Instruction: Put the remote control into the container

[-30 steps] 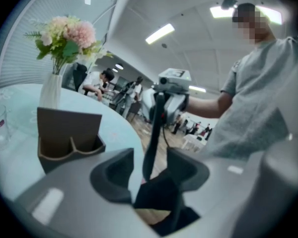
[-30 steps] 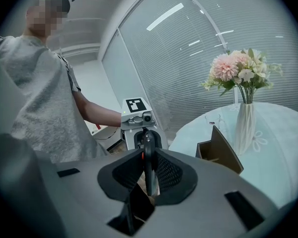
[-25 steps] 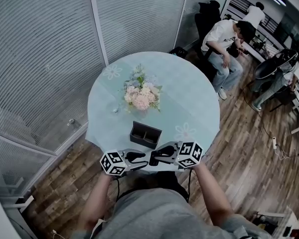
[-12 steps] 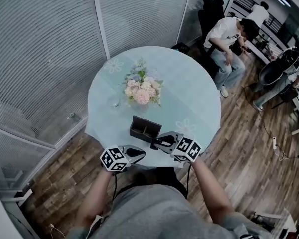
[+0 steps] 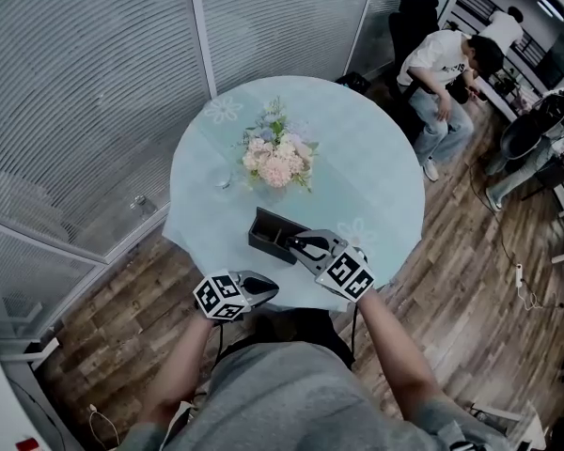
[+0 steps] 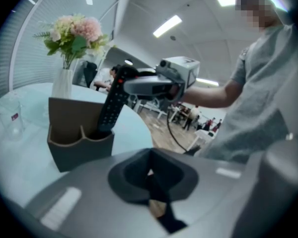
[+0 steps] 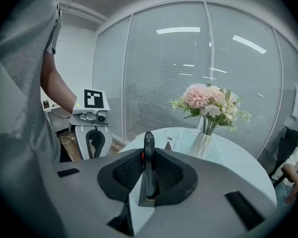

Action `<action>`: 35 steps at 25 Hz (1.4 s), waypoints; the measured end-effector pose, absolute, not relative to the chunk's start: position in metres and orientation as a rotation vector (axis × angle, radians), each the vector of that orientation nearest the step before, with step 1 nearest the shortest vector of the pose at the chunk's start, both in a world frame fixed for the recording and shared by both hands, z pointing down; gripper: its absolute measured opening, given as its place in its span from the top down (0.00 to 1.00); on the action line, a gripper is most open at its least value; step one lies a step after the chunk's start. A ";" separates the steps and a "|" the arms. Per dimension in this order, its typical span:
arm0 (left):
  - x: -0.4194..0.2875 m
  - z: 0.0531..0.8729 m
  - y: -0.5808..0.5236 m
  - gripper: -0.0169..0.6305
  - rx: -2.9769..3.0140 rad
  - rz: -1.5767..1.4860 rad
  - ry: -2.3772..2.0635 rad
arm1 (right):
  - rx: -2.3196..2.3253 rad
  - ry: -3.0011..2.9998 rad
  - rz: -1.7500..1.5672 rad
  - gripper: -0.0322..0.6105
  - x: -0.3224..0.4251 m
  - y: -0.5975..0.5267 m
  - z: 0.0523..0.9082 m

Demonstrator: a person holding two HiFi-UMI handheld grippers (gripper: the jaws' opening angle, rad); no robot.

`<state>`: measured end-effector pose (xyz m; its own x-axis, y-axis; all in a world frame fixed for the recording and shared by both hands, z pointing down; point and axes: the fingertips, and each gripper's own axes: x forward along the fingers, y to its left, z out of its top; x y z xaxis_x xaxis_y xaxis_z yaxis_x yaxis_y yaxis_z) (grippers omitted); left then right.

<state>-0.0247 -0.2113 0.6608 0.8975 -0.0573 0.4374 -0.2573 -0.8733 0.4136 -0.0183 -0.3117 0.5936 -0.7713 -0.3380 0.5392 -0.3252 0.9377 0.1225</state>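
Note:
The black remote control [image 6: 111,105] leans tilted, its lower end inside the right-hand pocket of the dark two-pocket container [image 6: 72,148]. My right gripper [image 6: 139,86] is shut on the remote's upper end. In the right gripper view the remote [image 7: 148,140] stands edge-on between the pads of that gripper [image 7: 148,153]. From the head view, the right gripper [image 5: 299,244] reaches over the container [image 5: 266,233] on the round table. My left gripper [image 5: 266,290] hovers at the table's near edge, shut with nothing in it; its closed jaws [image 6: 150,175] point at the container.
A white vase of pink flowers [image 5: 280,163] stands mid-table behind the container, with a small clear glass [image 6: 11,120] beside it. The pale round table [image 5: 376,186] stands next to glass walls with blinds. People [image 5: 446,73] sit at the back right on the wooden floor.
My right gripper has carried the remote forward from in front of my body to the container. The left gripper has parted from it, closed its jaws and stayed near the table edge.

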 end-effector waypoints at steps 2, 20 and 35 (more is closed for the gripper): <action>-0.025 0.663 -0.210 0.98 2.581 0.577 -0.231 | 0.473 -2.508 -0.037 0.84 -0.020 -0.316 0.598; -0.030 0.673 -0.212 0.98 2.508 0.519 -0.345 | 0.479 -2.477 0.046 0.84 -0.024 -0.339 0.648; -0.030 0.683 -0.210 0.98 2.453 0.526 -0.388 | 0.534 -2.443 -0.022 0.84 -0.025 -0.334 0.676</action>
<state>-0.0299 -0.2100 0.6830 0.8792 -0.1517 0.4517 -0.3867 -0.7810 0.4904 -0.0249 -0.3339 0.6758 -0.7194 -0.3810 0.5808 -0.3703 0.9178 0.1433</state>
